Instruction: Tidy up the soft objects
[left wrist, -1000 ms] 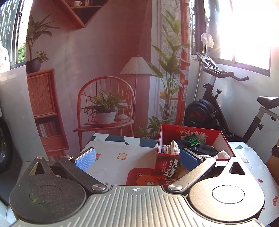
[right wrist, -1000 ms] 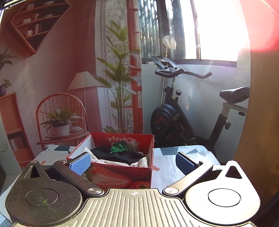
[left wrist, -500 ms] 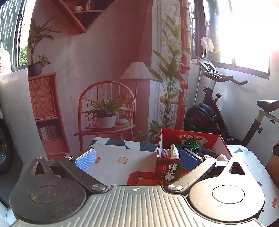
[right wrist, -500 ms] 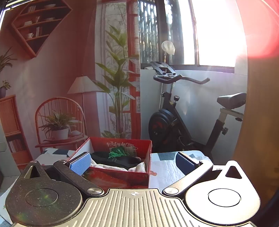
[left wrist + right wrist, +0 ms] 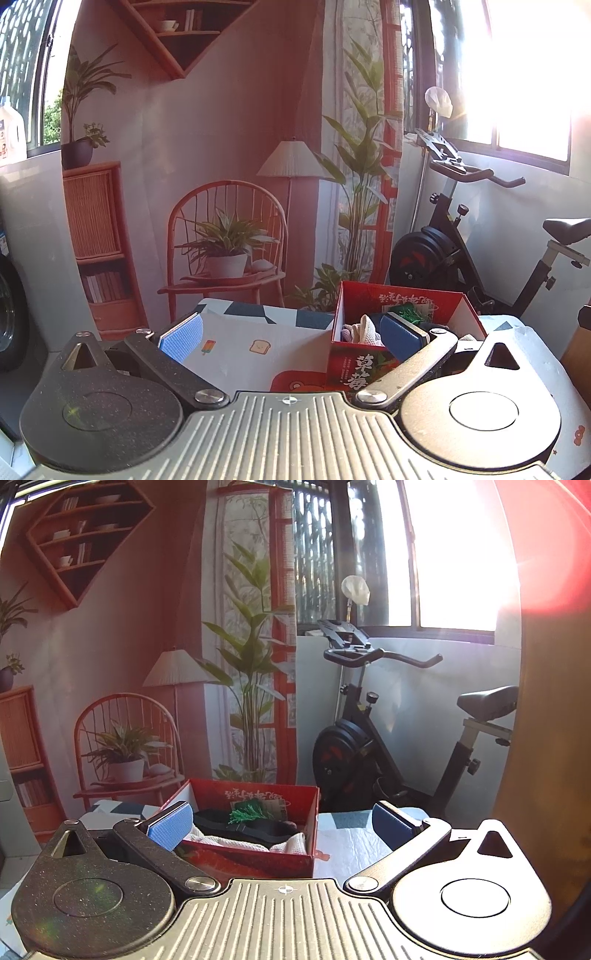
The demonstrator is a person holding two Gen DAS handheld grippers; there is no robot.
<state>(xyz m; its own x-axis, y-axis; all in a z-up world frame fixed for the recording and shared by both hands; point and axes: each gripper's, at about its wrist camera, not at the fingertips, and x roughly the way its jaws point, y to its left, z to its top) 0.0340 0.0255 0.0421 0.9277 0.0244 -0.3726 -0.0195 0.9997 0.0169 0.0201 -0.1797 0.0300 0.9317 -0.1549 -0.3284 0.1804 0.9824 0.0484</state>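
Sitting packed in the red box (image 5: 255,856): white cloth (image 5: 236,843), black fabric (image 5: 258,827), green tinsel (image 5: 245,814). Ahead and leftward of right gripper (image 5: 282,821), fingers spread wide, empty. Ahead-right of left gripper (image 5: 291,336), likewise gaping, over patterned tablecloth (image 5: 251,350).

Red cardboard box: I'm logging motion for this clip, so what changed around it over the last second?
Both views tilted upward: the red cardboard box sits lower in each picture. Left gripper and right gripper stay open and empty; nothing was taken or released. The black cloth, white cloth and green tassel lie unchanged inside.
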